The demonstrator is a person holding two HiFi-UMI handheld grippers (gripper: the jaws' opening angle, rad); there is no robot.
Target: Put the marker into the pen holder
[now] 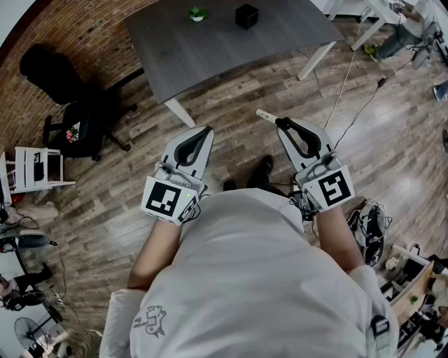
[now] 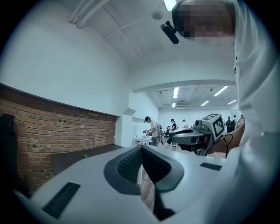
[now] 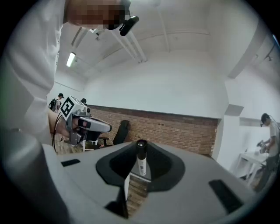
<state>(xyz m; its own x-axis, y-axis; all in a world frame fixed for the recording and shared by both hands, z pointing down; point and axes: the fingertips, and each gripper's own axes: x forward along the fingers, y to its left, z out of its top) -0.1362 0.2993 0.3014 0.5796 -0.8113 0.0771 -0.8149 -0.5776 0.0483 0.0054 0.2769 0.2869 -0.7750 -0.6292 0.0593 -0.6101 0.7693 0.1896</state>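
Grey-topped table [image 1: 210,56] in the head view carries a black cube-shaped pen holder [image 1: 246,15]. Left gripper view: the white left gripper [image 2: 141,149] has its jaws pressed together, holding nothing. Right gripper view: the white right gripper [image 3: 141,152] pinches a white marker with black cap [image 3: 141,165], well apart from the holder.

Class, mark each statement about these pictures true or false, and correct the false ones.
1. The right tongs grip the marker. True.
2. The left tongs hold a pen. False: they are shut and empty.
3. The marker sits in the pen holder. False: the pen holder stands on the grey table, away from the marker.
4. A small green plant stands on that table. True.
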